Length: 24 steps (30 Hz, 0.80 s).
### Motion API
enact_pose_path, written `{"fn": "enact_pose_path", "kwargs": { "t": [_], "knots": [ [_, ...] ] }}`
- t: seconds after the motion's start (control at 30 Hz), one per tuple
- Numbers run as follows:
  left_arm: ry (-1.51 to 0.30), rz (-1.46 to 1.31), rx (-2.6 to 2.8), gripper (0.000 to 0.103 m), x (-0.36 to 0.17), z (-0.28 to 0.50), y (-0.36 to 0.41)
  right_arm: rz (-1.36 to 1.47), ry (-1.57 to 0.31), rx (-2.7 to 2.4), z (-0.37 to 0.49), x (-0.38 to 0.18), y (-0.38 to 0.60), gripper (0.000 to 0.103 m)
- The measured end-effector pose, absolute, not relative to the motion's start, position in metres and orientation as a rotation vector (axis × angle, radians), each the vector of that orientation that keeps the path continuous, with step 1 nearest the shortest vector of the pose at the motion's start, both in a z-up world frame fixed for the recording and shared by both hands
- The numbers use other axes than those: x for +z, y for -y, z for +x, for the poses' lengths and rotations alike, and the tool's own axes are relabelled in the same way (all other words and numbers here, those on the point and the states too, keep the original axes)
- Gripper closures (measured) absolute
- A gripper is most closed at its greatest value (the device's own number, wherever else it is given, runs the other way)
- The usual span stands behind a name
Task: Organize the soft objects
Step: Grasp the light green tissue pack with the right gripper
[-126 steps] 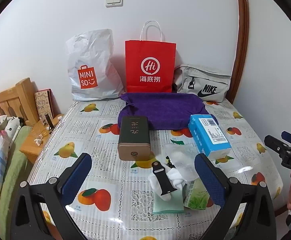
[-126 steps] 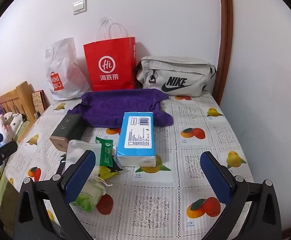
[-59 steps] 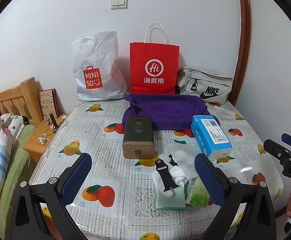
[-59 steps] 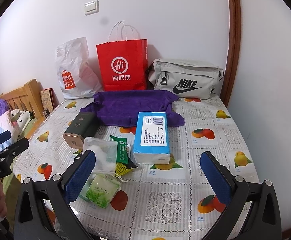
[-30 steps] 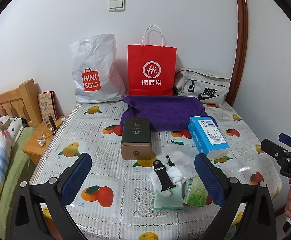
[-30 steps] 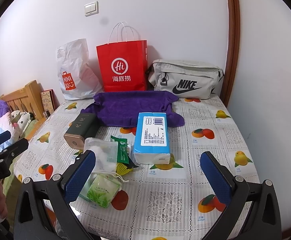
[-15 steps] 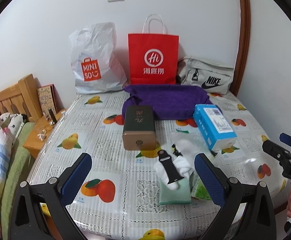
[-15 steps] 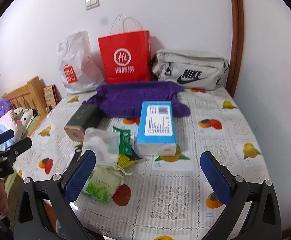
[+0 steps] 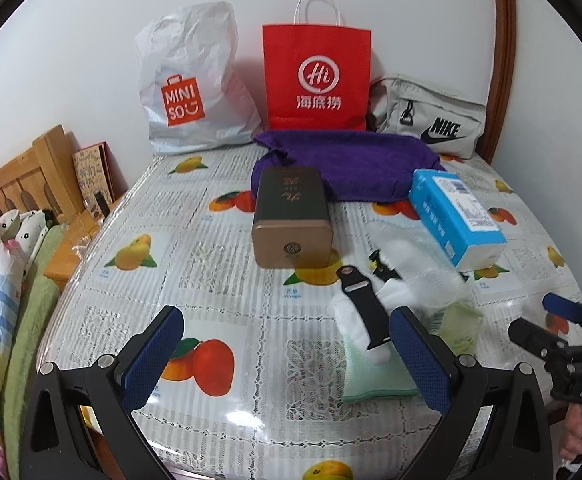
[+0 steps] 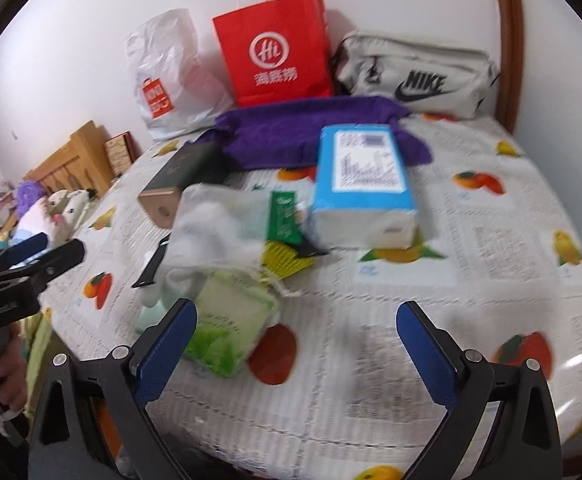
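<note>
Both grippers, left (image 9: 287,354) and right (image 10: 295,344), hover with jaws wide apart and empty above the surface (image 9: 219,280). The soft clutter lies just ahead: a green pack (image 10: 231,328) beside the right gripper, a purple towel (image 9: 351,164) farther back, probably awaiting sorting.

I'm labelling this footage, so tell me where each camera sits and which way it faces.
Left wrist: on the left gripper, open, facing the wall across the fruit-print tablecloth; right gripper shows at right edge.
Right wrist: on the right gripper, open, same heading, blurred; left gripper and a hand at left edge.
Shared: red paper bag, blue tissue pack.
</note>
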<state>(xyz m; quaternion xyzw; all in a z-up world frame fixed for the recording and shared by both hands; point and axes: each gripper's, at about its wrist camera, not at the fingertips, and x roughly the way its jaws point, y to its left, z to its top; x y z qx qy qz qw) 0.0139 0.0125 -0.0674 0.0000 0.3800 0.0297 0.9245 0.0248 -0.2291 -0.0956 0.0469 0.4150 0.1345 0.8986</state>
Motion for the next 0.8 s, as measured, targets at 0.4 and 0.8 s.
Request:
{"fn": "enact_pose_path", "kwargs": {
  "t": [0.4, 0.8],
  "knots": [
    [-0.813, -0.039, 0.018, 0.0, -0.097, 0.02, -0.034, 0.088, -0.975, 0.325, 0.043, -0.137, 0.184, 0.003],
    [-0.832, -0.083, -0.123, 0.0, -0.116, 0.024, -0.032, 0.077, -0.986, 0.302, 0.055, -0.147, 0.177, 0.033]
  ]
}}
